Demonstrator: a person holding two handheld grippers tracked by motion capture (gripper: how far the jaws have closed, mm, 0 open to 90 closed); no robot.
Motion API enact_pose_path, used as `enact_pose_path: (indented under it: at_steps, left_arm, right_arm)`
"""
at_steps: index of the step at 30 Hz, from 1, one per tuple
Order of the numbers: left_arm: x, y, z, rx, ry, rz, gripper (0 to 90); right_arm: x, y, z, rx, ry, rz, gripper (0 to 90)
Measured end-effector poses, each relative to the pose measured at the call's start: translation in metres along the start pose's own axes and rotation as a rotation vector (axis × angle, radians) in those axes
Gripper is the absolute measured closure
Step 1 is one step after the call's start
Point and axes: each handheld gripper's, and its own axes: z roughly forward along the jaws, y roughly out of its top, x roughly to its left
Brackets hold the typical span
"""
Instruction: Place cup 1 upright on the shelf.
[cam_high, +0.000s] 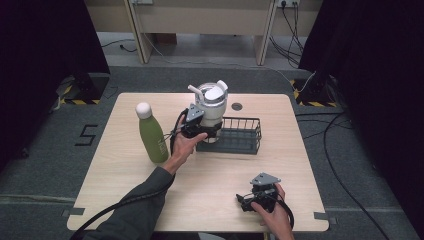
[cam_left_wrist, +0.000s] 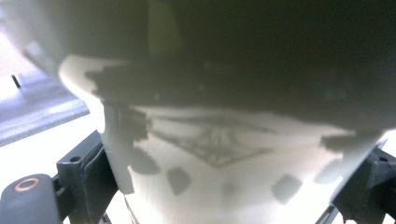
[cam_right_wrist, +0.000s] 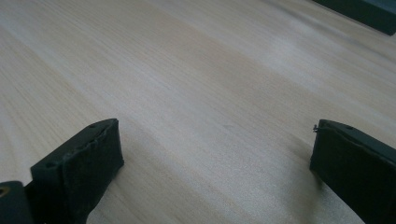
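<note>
At frame centre, a white tumbler (cam_high: 212, 107) is clamped by the left gripper (cam_high: 196, 127) over the wire basket (cam_high: 240, 136), seemingly awaiting lowering; the right gripper (cam_high: 250, 197) is rested with fingers apart.

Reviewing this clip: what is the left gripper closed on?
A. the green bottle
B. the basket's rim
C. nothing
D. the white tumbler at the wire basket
D: the left gripper clamps the white tumbler at the wire basket; the green bottle stands apart.

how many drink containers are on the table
2: a green bottle standing at the table's left, and a white tumbler held by the left gripper at the wire basket's left end.
</note>
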Motion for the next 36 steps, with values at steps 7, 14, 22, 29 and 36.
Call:
enact_pose_path:
  at_steps: [7,14,22,29,36]
  left_arm:
    - [0.0007,-0.0039,-0.0015,-0.022,-0.001,-0.003,9.6]
    - [-0.0011,-0.0074,-0.0008,-0.044,0.003,0.004,9.2]
    - [-0.0028,-0.0092,-0.0034,-0.05,0.019,0.028,8.8]
    - [-0.0034,-0.0094,-0.0054,-0.044,0.018,-0.001,9.2]
    - [-0.0043,-0.0097,-0.0072,-0.038,0.023,-0.013,9.2]
  right_arm:
    - [0.0001,-0.0001,0.0001,-0.002,0.0,-0.002,2.5]
    - [0.0003,-0.0001,0.0001,-0.003,0.0,-0.002,2.5]
    - [0.0002,-0.0001,0.0002,-0.003,0.001,-0.002,2.5]
    - [0.0001,-0.0001,0.0001,-0.002,0.001,-0.002,2.4]
    - [0.0001,-0.0001,0.0002,-0.003,0.002,-0.002,2.5]
